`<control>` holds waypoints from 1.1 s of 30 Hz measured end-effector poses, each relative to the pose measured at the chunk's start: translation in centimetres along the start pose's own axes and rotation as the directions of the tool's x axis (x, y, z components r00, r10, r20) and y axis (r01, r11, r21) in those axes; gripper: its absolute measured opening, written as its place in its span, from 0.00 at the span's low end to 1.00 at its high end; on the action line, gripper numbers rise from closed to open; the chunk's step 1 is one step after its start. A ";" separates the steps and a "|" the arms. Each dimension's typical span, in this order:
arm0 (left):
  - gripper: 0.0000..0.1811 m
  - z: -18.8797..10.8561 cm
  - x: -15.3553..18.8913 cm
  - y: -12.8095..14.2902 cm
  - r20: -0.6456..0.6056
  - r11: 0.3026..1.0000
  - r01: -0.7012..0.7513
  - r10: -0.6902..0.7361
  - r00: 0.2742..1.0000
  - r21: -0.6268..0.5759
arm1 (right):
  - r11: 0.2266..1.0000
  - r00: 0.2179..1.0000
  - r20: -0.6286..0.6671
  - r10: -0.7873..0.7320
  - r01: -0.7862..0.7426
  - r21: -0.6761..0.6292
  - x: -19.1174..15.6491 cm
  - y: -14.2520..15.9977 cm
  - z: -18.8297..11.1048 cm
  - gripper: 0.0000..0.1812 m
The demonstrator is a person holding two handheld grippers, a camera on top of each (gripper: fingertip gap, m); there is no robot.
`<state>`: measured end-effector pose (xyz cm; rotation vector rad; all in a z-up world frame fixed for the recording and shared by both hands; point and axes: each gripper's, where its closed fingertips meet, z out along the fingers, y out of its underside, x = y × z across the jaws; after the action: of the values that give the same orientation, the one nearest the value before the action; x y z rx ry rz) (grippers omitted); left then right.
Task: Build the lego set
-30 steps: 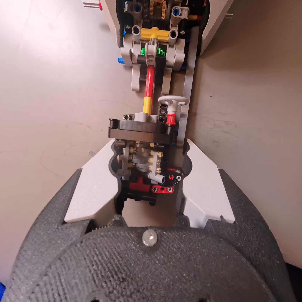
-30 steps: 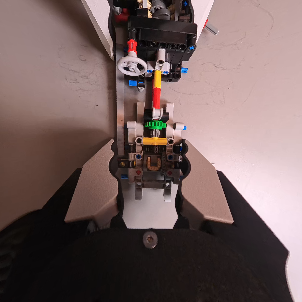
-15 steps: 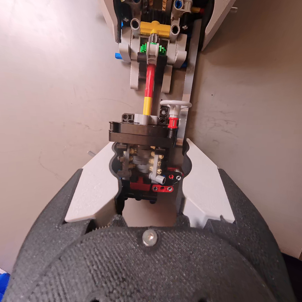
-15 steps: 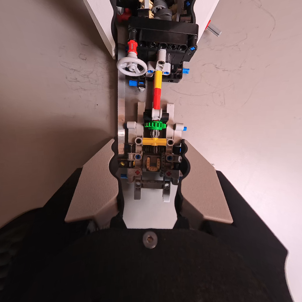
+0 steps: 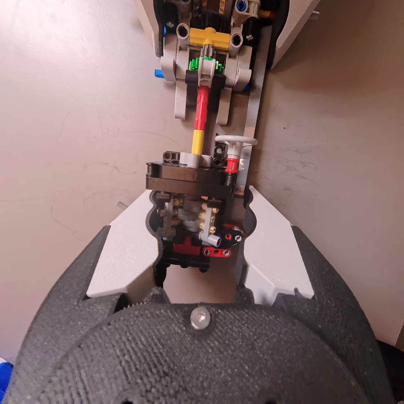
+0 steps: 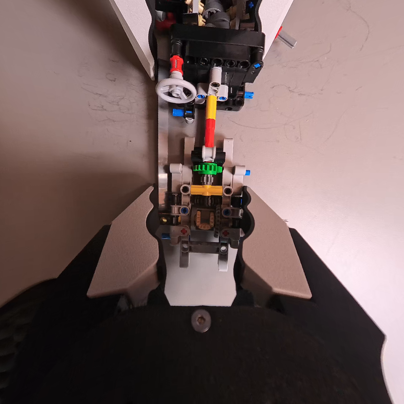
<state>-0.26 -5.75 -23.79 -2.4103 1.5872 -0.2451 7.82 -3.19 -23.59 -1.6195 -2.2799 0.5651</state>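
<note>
The lego model (image 5: 197,175) is a long, half-built chassis held above the table (image 5: 65,109) between the two grippers, one at each end; its middle is a red and yellow axle (image 5: 200,122), which I take as the landmark. At one end of the axle sits a black frame (image 5: 188,177) with an engine-like block behind it, and the left gripper (image 5: 200,220) has its jaws clamped on that block; beside the axle, near this frame, stands a small white steering wheel (image 6: 176,93) on a red connector. At the other end of the axle there is a green gear (image 6: 207,168), then a yellow cross piece (image 6: 206,189) and a grey housing with dark gears; the right gripper (image 6: 201,215) has its jaws clamped on the sides of this housing. Along one side of the axle runs a long flat grey plate (image 6: 162,135); the table around is beige and scratched.
</note>
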 end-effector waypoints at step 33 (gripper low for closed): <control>0.42 -0.2 0.3 0.3 -0.001 1.000 0.002 -0.002 1.000 0.003 | 1.000 1.000 -0.030 0.002 -0.001 0.014 0.1 -0.2 0.0 0.40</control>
<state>-0.49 -6.16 -23.70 -2.4106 1.5835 -0.2494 7.61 -3.12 -23.54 -1.6124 -2.2486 0.5530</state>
